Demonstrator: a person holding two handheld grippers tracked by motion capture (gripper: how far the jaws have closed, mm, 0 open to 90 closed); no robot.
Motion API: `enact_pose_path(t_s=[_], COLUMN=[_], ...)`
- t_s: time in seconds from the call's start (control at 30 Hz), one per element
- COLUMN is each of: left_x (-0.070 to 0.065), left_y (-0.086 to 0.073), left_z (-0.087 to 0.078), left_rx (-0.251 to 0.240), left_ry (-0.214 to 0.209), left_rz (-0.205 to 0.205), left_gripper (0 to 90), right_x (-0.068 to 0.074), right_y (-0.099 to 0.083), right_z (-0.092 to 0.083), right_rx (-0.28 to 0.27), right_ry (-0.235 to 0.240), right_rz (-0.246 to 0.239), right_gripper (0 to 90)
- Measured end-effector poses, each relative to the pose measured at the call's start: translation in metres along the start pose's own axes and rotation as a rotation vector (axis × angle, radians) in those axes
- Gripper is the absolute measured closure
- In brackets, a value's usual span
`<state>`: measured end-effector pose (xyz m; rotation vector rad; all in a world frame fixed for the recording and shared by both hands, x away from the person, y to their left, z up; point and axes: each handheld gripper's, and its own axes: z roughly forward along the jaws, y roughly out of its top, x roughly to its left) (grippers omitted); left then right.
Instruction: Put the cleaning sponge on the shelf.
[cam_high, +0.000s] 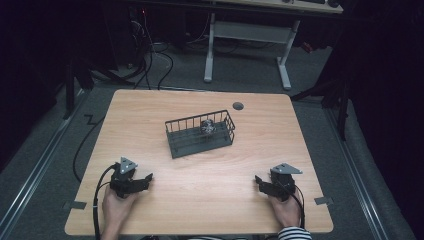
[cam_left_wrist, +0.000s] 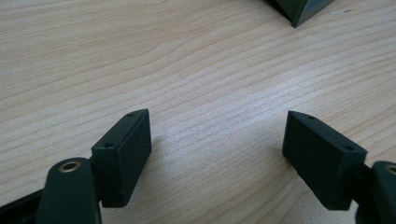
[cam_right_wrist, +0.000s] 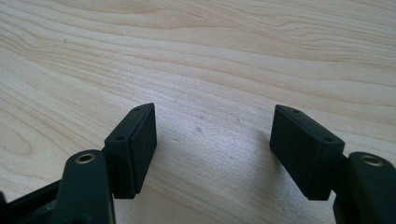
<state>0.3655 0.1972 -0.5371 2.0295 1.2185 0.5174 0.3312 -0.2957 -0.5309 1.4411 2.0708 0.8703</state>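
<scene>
Basket, dark wire, mid-desk, holding one small shiny object; bare wood all round. Left tongs, right tongs near front edge: open, empty.

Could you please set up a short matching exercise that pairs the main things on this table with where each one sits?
Things:
1. wire basket
2. shiny object
3. left gripper
4. right gripper

Places:
A. near the table's front left corner
B. inside the basket, at its right end
C. middle of the table
D. near the table's front right corner

Pairs: 1-C, 2-B, 3-A, 4-D
</scene>
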Motion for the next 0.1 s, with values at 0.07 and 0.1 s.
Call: enact_pose_path(t_s=[0.07,0.1], left_x=[0.0,0.0], left_y=[0.0,0.0], left_z=[0.0,0.0], left_rx=[0.0,0.0], left_ry=[0.0,0.0], left_rz=[0.0,0.0], left_gripper=[24.3,24.3], right_x=[0.0,0.0], right_y=[0.0,0.0], right_z=[0.0,0.0], right_rx=[0.0,0.0], right_ry=[0.0,0.0], right_rz=[0.0,0.0], right_gripper=[32.1,32.0])
